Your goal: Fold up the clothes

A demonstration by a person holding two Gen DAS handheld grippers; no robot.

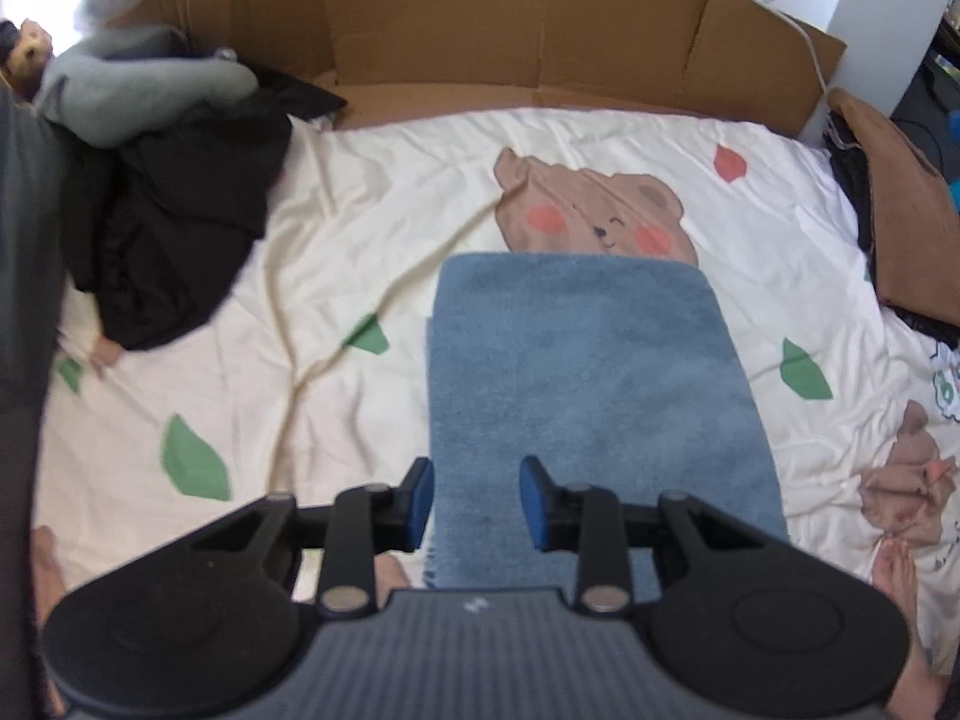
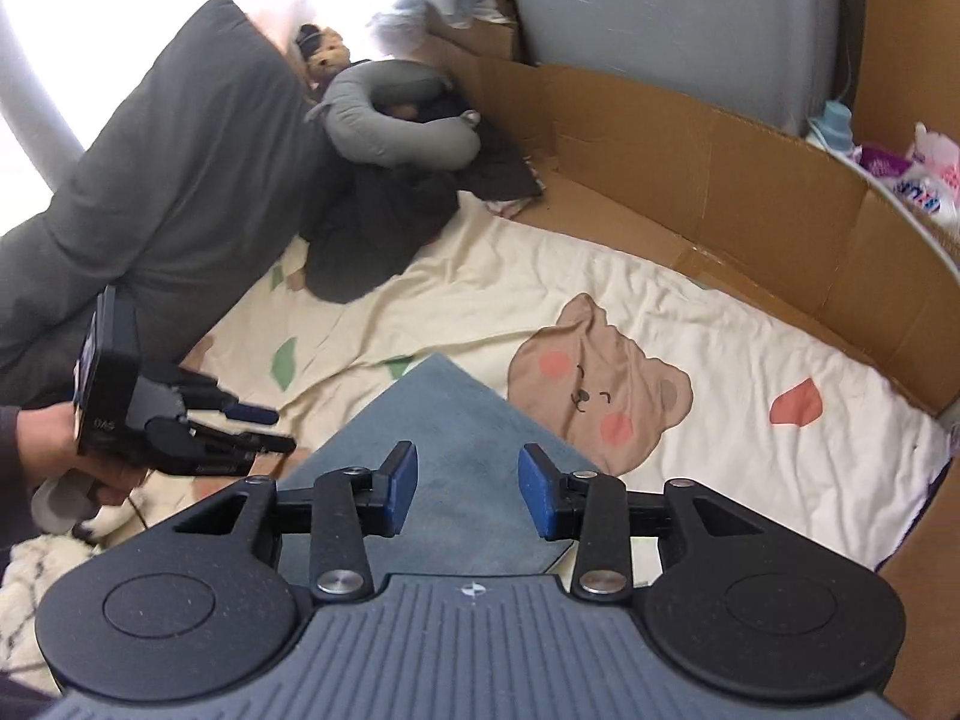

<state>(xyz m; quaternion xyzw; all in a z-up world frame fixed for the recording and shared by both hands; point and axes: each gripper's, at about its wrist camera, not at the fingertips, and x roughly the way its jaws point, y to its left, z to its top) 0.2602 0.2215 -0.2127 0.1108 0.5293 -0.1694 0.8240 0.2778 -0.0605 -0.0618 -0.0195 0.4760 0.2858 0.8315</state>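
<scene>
A folded blue towel (image 1: 594,396) lies flat on the cream bedsheet (image 1: 360,228), in the lower middle of the left wrist view. The left claw (image 1: 476,501) hovers over the towel's near end with its blue-padded fingers spread apart and nothing between them; its left finger (image 1: 418,495) sits at the towel's left edge. The towel's long axis runs from the bottom of that frame up toward the printed bear (image 1: 594,210), whose chin its far edge covers.

In the right wrist view the towel (image 2: 456,432) shows as a corner pointing to the upper middle of the frame, just left of the bear (image 2: 594,384). The right claw (image 2: 468,489) hangs above it, fingers likewise apart and empty. The left claw (image 2: 264,429) appears at the left edge, held in a hand (image 2: 54,438), beside the towel.

A pile of dark clothes (image 1: 174,228) lies in the upper left, well apart from the towel. Cardboard (image 1: 510,30) walls the far side.
</scene>
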